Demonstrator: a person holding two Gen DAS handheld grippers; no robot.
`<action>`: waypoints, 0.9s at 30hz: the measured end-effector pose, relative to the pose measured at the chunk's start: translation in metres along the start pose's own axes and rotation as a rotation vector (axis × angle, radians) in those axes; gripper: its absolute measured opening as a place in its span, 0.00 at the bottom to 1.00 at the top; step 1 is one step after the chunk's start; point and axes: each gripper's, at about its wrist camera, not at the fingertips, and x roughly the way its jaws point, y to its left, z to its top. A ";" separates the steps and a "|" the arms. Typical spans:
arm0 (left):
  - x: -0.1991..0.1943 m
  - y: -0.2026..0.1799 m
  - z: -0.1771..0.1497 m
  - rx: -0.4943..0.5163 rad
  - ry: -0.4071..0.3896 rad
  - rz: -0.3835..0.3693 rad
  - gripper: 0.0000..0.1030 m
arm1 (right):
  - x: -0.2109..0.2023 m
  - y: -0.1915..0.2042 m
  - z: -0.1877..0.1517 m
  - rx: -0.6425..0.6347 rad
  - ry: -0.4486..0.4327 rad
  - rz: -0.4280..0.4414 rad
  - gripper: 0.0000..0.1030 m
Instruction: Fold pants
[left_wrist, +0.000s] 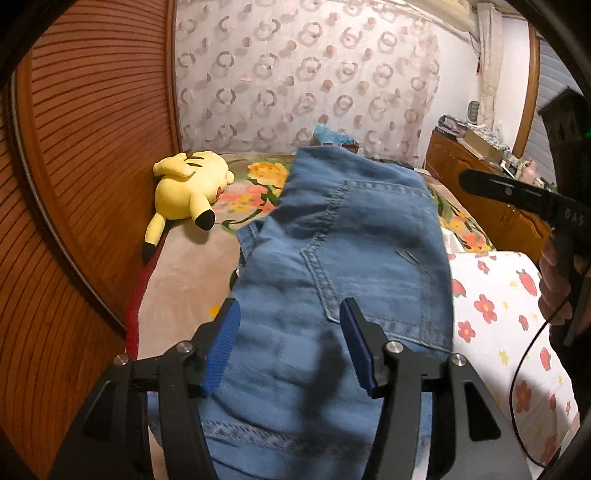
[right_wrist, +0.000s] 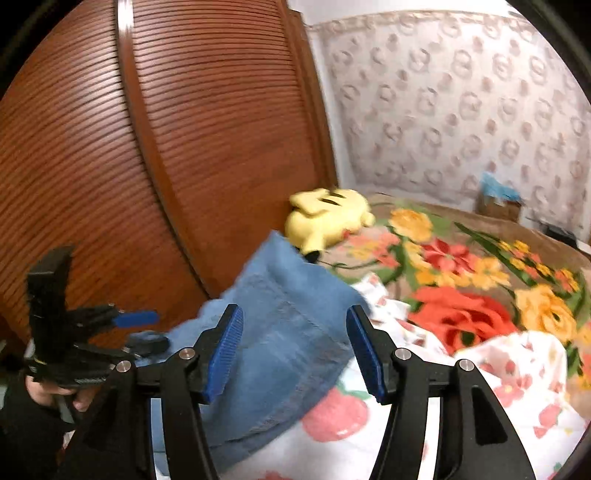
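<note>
Left wrist view: folded pants (left_wrist: 347, 251) run lengthwise away from both grippers' spread, empty fingers (left_wrist: 223, 349).

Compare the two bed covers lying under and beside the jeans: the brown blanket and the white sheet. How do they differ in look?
The brown blanket carries large red, orange and yellow flowers with green leaves; the white sheet carries small red flowers and strawberries. The blanket lies flat further back, near the yellow plush toy; the sheet lies rumpled in front, beside the jeans. Both have flower prints.
</note>
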 end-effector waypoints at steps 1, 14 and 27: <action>-0.001 -0.003 -0.001 0.006 -0.006 0.008 0.55 | 0.002 0.003 -0.004 -0.015 0.004 0.009 0.55; -0.014 -0.026 -0.012 0.003 -0.024 0.015 0.55 | 0.059 -0.038 -0.018 0.034 0.149 -0.027 0.48; -0.056 -0.078 -0.034 0.003 -0.082 -0.023 0.59 | -0.067 0.007 -0.065 0.026 0.012 -0.169 0.49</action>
